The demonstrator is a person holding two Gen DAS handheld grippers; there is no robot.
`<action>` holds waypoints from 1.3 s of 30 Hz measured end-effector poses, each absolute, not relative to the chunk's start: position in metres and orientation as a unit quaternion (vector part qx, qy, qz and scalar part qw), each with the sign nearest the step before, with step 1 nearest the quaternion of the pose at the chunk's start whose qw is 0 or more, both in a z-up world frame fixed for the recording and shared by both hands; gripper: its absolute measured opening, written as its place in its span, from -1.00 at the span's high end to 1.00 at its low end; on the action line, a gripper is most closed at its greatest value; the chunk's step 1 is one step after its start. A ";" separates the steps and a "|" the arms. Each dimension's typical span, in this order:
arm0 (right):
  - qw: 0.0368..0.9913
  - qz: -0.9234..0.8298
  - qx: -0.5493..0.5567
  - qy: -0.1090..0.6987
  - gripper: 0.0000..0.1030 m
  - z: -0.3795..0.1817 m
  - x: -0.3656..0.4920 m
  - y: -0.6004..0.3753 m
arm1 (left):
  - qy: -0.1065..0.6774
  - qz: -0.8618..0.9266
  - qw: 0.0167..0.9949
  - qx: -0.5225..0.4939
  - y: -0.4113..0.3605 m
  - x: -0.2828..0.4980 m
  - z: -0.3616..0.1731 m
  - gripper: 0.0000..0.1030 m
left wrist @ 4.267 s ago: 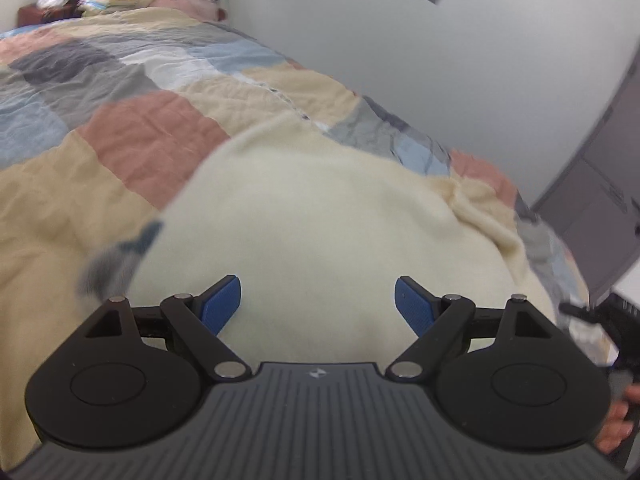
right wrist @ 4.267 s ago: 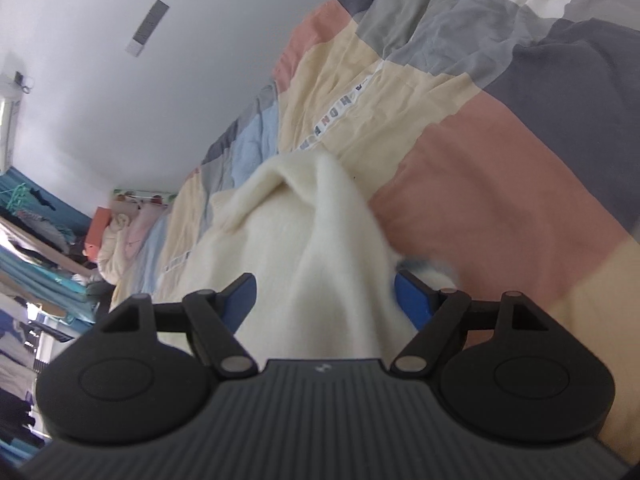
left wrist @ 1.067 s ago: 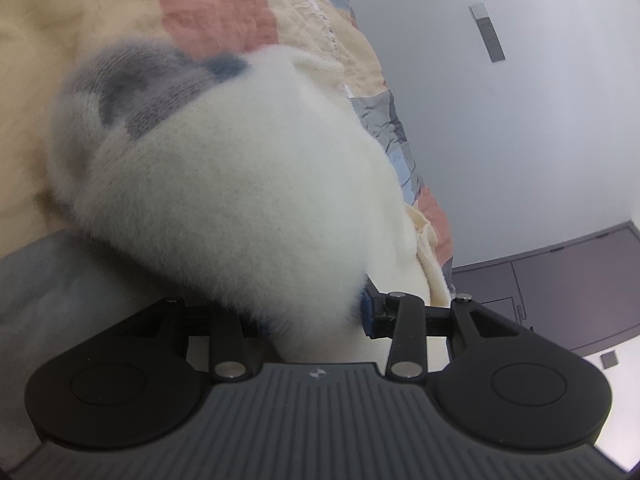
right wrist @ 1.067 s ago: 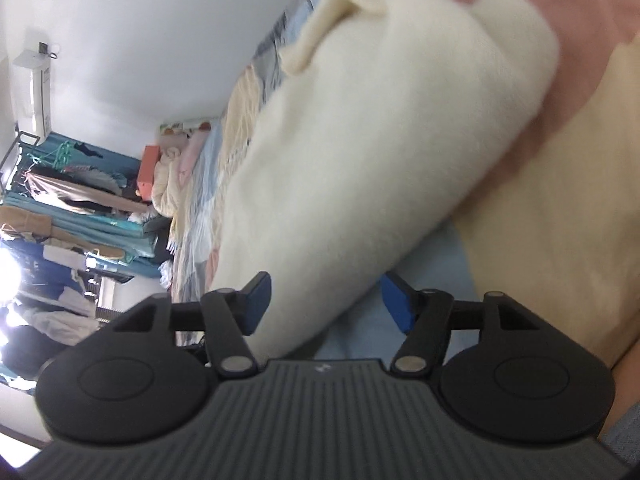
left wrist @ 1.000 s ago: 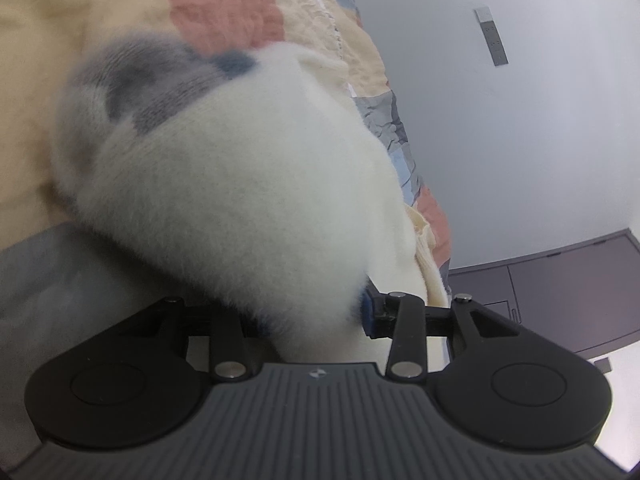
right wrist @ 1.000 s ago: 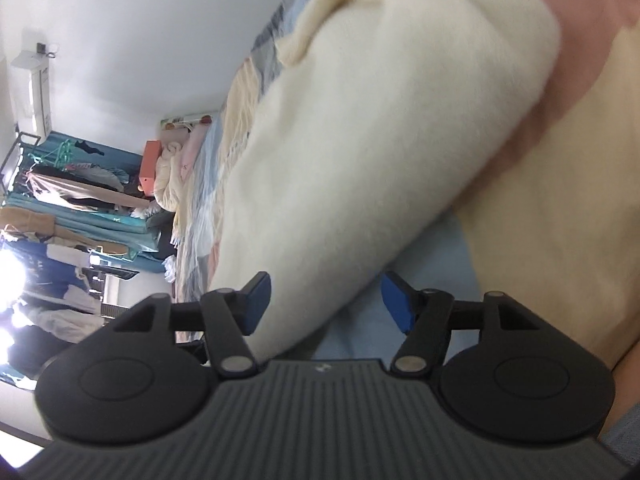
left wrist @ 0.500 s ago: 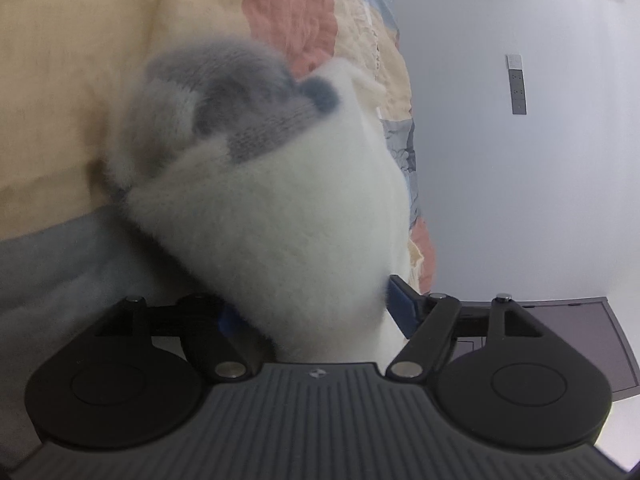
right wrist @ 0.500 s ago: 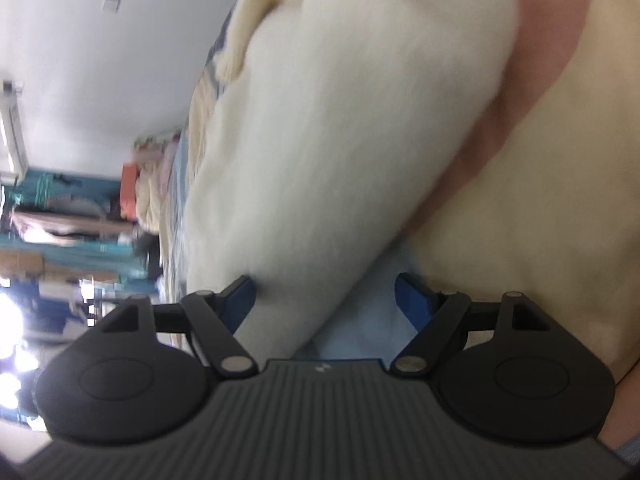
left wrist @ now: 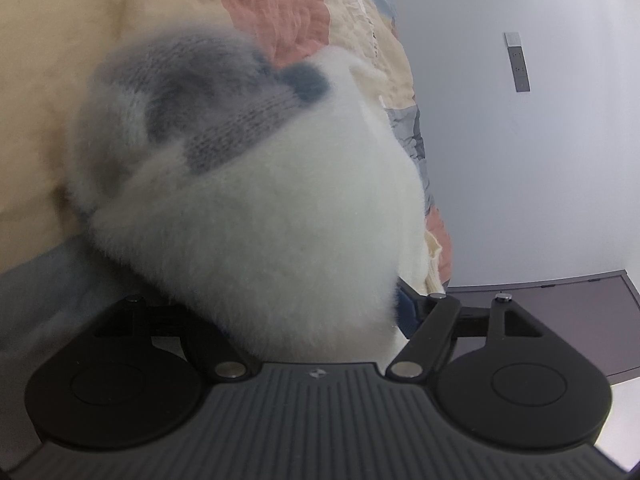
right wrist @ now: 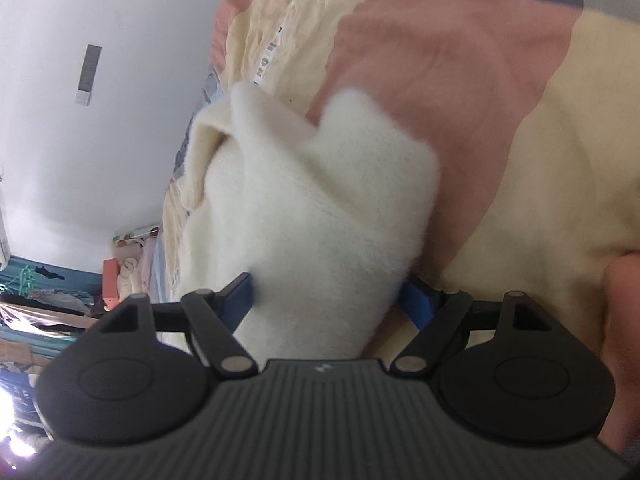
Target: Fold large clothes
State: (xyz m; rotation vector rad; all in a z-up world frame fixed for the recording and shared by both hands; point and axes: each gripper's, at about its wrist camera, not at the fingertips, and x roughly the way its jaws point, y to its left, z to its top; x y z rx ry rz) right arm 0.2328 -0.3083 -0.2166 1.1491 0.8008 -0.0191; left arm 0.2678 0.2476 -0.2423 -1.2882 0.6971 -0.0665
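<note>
A fluffy cream sweater (left wrist: 260, 220) with a grey knitted part (left wrist: 200, 92) lies bunched on the patchwork quilt (left wrist: 80, 20). Its folded end fills the space between the wide-apart jaws of my left gripper (left wrist: 312, 312). Only the right blue pad (left wrist: 405, 312) shows, clear of the fabric; the left one is hidden under fluff. In the right wrist view another folded end of the sweater (right wrist: 320, 200) runs between the spread jaws of my right gripper (right wrist: 328, 300). Its blue pads (right wrist: 240, 298) sit at the fabric's sides without squeezing it.
The quilt (right wrist: 480, 80) of pink, cream, blue and grey patches covers the bed. A pale wall (left wrist: 520, 160) and a dark cabinet (left wrist: 560, 320) lie beyond it. Piled clothes (right wrist: 40, 300) stand at the far end. A person's hand (right wrist: 624, 340) shows at the right edge.
Both grippers' jaws have spread wider; the left no longer pinches the sweater. Both hands moved slightly and rolled, and the sweater now rests slumped on the quilt.
</note>
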 end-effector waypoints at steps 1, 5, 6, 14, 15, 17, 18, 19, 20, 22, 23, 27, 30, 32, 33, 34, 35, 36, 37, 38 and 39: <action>0.769 -0.007 0.524 0.366 -0.55 -0.215 0.233 -0.308 | 0.318 -0.031 0.743 -0.588 0.247 0.269 -0.242 -0.48; 0.777 -0.002 0.516 0.360 -0.38 -0.212 0.240 -0.302 | 0.316 -0.029 0.753 -0.576 0.248 0.269 -0.239 -0.40; 0.779 -0.003 0.513 0.360 -0.33 -0.211 0.240 -0.301 | 0.316 -0.029 0.756 -0.572 0.249 0.256 -0.242 -0.34; 0.805 0.012 0.489 0.336 0.32 -0.197 0.239 -0.295 | 0.297 -0.024 0.784 -0.545 0.241 0.246 -0.224 0.08; 0.808 0.017 0.487 0.330 0.34 -0.194 0.238 -0.294 | 0.293 -0.024 0.788 -0.541 0.239 0.243 -0.222 0.13; 0.816 0.028 0.482 0.316 0.39 -0.188 0.236 -0.293 | 0.286 -0.023 0.796 -0.533 0.237 0.237 -0.214 0.18; 0.820 0.034 0.480 0.309 0.39 -0.185 0.235 -0.292 | 0.283 -0.023 0.799 -0.530 0.236 0.235 -0.211 0.19; 0.824 0.039 0.477 0.302 0.40 -0.182 0.234 -0.292 | 0.280 -0.023 0.803 -0.525 0.235 0.232 -0.208 0.19; 0.828 0.042 0.473 0.298 0.40 -0.180 0.232 -0.292 | 0.277 -0.023 0.808 -0.520 0.234 0.230 -0.206 0.20; 0.837 0.046 0.460 0.294 0.40 -0.175 0.231 -0.291 | 0.274 -0.018 0.818 -0.505 0.232 0.228 -0.203 0.20; 0.839 0.048 0.455 0.294 0.40 -0.173 0.230 -0.291 | 0.272 -0.015 0.822 -0.500 0.231 0.225 -0.202 0.20; 0.844 0.056 0.449 0.288 0.41 -0.166 0.225 -0.292 | 0.263 -0.018 0.832 -0.488 0.226 0.214 -0.189 0.20; 0.844 0.063 0.453 0.282 0.41 -0.160 0.217 -0.298 | 0.261 -0.022 0.842 -0.472 0.221 0.202 -0.176 0.20; 0.844 0.066 0.455 0.275 0.41 -0.154 0.210 -0.301 | 0.257 -0.025 0.847 -0.465 0.218 0.195 -0.167 0.20; 0.844 0.069 0.457 0.272 0.41 -0.150 0.207 -0.303 | 0.254 -0.026 0.851 -0.459 0.216 0.190 -0.162 0.20; 0.845 0.072 0.458 0.268 0.42 -0.147 0.203 -0.304 | 0.252 -0.027 0.854 -0.454 0.214 0.184 -0.158 0.20; 0.845 0.076 0.457 0.265 0.42 -0.143 0.200 -0.306 | 0.251 -0.028 0.857 -0.449 0.211 0.178 -0.154 0.20; 0.846 0.079 0.457 0.263 0.42 -0.139 0.196 -0.307 | 0.250 -0.029 0.861 -0.442 0.209 0.173 -0.150 0.20; 0.847 0.083 0.456 0.260 0.42 -0.135 0.192 -0.308 | 0.250 -0.029 0.865 -0.434 0.208 0.169 -0.146 0.20; 0.848 0.087 0.454 0.258 0.42 -0.131 0.188 -0.309 | 0.251 -0.028 0.867 -0.430 0.206 0.165 -0.143 0.20; 0.849 0.091 0.453 0.258 0.42 -0.129 0.184 -0.310 | 0.251 -0.028 0.867 -0.429 0.205 0.160 -0.140 0.20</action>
